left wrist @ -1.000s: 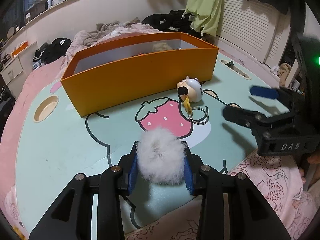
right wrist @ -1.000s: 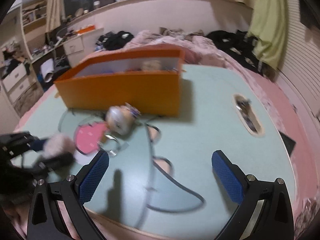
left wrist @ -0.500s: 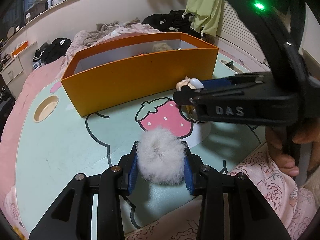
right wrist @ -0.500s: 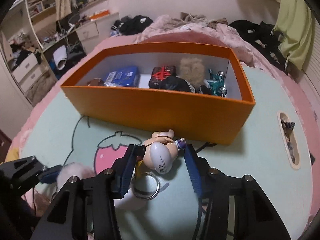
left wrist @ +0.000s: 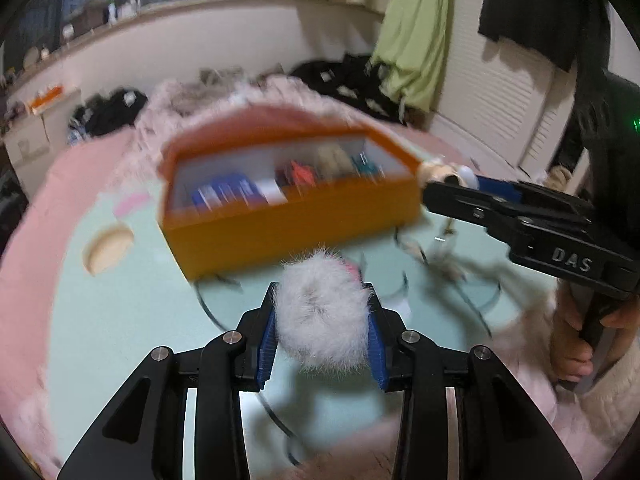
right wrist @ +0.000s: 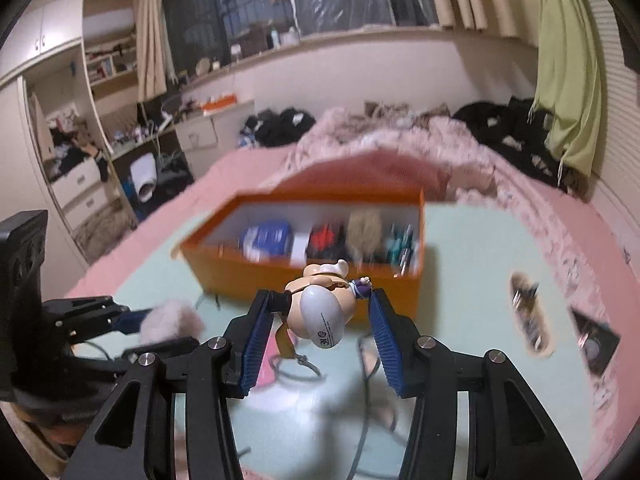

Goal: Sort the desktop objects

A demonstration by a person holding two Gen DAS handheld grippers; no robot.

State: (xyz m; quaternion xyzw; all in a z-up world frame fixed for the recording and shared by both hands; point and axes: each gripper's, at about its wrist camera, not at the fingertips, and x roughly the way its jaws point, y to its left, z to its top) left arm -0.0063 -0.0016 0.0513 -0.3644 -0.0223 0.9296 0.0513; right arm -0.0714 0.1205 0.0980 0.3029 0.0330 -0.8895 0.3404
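Note:
My left gripper is shut on a white fluffy pompom and holds it above the pale green table, in front of the orange box. My right gripper is shut on a small figurine keychain whose strap and ring hang below it. It holds the figurine in the air near the box's right end. The right gripper also shows in the left wrist view, and the left gripper with the pompom shows in the right wrist view.
The orange box holds a blue packet, a red and black item, a tan pompom and a teal toy. The table has a round cup recess and a slot. Bedding and clothes lie behind.
Both grippers have risen off the table. The right gripper closed on the figurine keychain and lifted it. The left gripper lifted the pompom toward the box.

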